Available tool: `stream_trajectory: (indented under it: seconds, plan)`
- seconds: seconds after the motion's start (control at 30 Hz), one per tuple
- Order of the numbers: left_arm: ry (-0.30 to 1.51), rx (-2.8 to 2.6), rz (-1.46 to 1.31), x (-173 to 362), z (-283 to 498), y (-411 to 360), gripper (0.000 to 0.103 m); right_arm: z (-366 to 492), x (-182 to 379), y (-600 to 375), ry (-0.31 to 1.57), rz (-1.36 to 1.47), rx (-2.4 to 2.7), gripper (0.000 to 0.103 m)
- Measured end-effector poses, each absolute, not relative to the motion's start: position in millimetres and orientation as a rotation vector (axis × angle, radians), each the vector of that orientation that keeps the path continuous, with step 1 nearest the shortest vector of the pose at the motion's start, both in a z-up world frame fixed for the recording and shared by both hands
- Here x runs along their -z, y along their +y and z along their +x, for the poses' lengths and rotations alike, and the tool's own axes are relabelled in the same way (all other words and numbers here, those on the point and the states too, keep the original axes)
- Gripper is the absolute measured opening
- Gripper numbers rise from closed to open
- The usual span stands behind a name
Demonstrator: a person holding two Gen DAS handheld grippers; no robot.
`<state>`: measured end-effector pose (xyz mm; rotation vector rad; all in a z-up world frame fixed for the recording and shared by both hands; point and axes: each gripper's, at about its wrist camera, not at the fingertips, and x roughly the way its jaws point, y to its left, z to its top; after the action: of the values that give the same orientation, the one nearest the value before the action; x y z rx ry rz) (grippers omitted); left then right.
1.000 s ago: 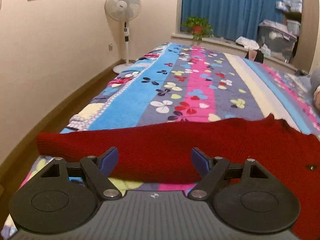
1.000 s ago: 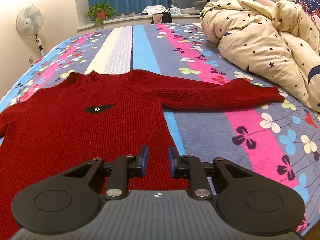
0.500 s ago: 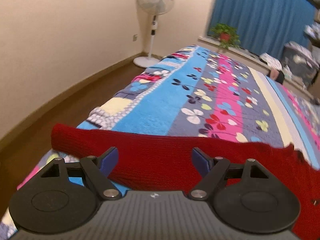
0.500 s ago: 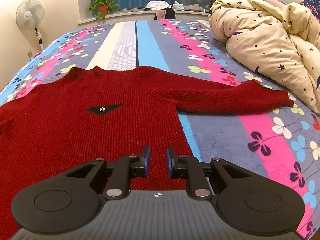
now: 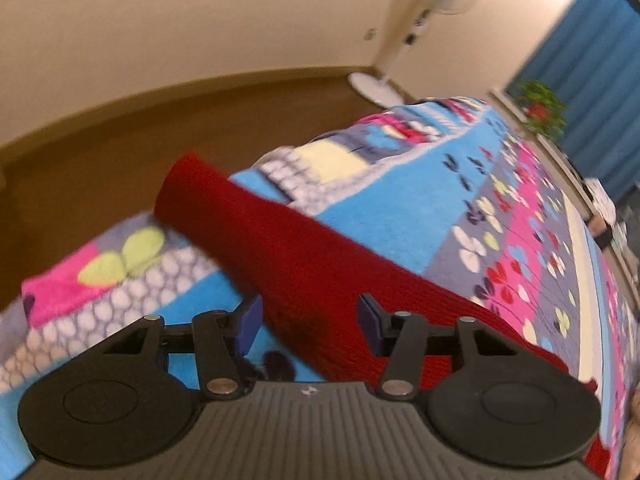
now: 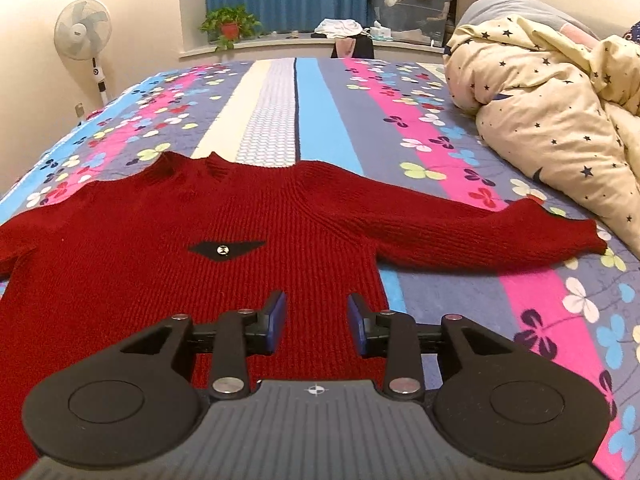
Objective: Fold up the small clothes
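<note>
A dark red knit sweater [image 6: 160, 240] lies flat, front up, on the flowered bedspread [image 6: 320, 100], with both sleeves spread out to the sides. Its left sleeve [image 5: 280, 248] runs to the bed's edge. My left gripper [image 5: 309, 322] is tilted over that sleeve, and its jaws are closing with the sleeve between the blue pads; I see no firm pinch. My right gripper [image 6: 316, 320] hovers over the sweater's lower body near its right side. Its jaws are opening and nothing is held. The right sleeve [image 6: 480, 236] stretches toward the quilt.
A bunched cream quilt with stars [image 6: 560, 120] fills the bed's right side. A standing fan [image 6: 82, 36] is by the left wall. Brown floor [image 5: 100, 152] lies beyond the bed's left edge. A plant [image 6: 230, 26] and a storage box [image 6: 412, 12] sit at the window.
The left gripper rolled and moved along the sleeve toward the bed's edge, and its jaws narrowed around the sleeve. The right gripper moved a little over the sweater and its jaws spread apart.
</note>
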<state>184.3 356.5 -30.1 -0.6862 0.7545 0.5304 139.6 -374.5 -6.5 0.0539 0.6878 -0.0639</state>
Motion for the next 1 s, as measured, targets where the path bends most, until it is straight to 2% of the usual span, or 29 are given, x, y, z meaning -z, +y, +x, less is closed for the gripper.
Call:
stream_trajectory:
  seconds: [0.13,0.2,0.23,0.3,0.4,0.57,0.7,0.73,0.8,1.0]
  plan:
    - [0.761,-0.558,-0.75,43,183,365,0.056,143,6,-374,0.689,0.063,0.048,0.035]
    - [0.757,-0.558,-0.753,48,185,366,0.045,146,7,-373,0.69,0.064,0.043,0.035]
    - [0.757,-0.56,-0.747,50,186,367,0.042,147,7,-372,0.692,0.065,0.043,0.035]
    - [0.758,-0.562,-0.717,53,189,364,0.028,150,7,-371,0.695,0.065,0.039,0.035]
    - [0.738,-0.548,-0.645,49,190,357,0.018,156,8,-369,0.7,0.065,0.035,0.035]
    - [0.648,-0.52,-0.591,33,187,346,0.016,168,6,-365,0.693,0.06,0.024,0.035]
    - [0.564,-0.487,-0.438,11,184,312,0.015,180,6,-360,0.689,0.058,0.021,0.034]
    - [0.549,-0.47,-0.392,6,184,299,0.015,183,5,-360,0.69,0.063,0.016,0.033]
    - [0.521,-0.41,-0.305,-5,185,270,0.015,189,3,-359,0.69,0.077,0.004,0.016]
    - [0.472,-0.239,-0.194,-44,211,165,0.014,203,1,-366,0.708,0.161,0.003,0.013]
